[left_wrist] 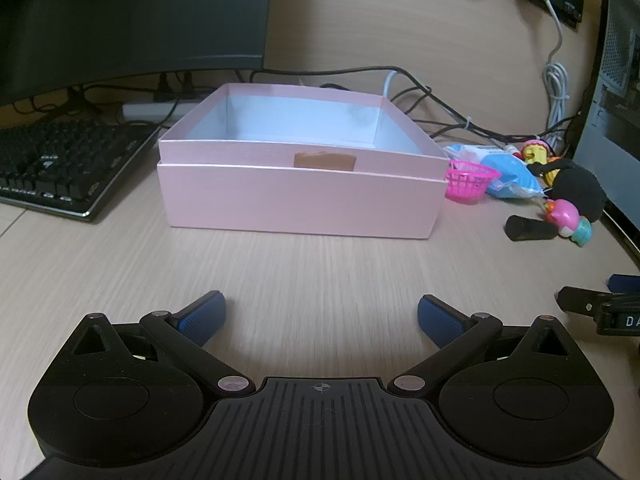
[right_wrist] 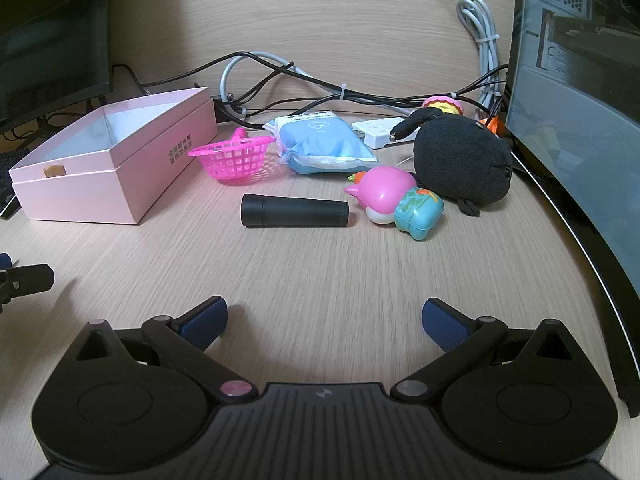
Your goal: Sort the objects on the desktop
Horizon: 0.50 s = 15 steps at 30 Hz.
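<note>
An open pink box stands on the wooden desk, nothing visible inside. To its right lie a pink toy basket, a blue tissue pack, a black cylinder, a pink and teal toy figure and a black plush. My left gripper hovers open over bare desk in front of the box. My right gripper is open too, short of the cylinder, holding nothing.
A black keyboard and a monitor sit left of the box. A tangle of cables and a white power strip run behind the toys. A dark computer case walls off the right side.
</note>
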### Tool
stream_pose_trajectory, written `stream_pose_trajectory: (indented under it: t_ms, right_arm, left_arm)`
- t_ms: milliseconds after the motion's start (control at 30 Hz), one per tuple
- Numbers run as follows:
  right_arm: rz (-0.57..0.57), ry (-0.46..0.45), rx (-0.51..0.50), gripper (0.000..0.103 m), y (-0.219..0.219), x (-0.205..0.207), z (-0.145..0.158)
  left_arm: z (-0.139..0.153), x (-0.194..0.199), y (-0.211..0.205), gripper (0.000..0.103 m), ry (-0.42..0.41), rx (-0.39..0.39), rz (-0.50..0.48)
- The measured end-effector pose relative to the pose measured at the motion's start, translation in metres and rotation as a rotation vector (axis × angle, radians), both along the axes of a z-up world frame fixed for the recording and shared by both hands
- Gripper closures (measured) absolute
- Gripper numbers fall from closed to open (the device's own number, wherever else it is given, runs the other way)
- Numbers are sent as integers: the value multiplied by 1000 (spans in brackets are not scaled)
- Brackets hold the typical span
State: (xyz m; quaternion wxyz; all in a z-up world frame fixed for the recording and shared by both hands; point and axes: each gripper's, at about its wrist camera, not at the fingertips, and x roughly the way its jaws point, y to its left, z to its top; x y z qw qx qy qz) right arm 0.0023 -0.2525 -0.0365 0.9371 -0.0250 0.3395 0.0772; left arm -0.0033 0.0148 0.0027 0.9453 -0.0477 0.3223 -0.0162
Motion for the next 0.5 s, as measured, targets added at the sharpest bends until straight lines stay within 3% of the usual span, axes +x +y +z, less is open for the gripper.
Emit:
stream_pose_trajectory:
  t_ms: [500]
  right_arm:
    - [-14, 0, 1, 0, 0, -2, 1]
  left_arm:
    - [0, -2, 2, 0, -4, -13, -6]
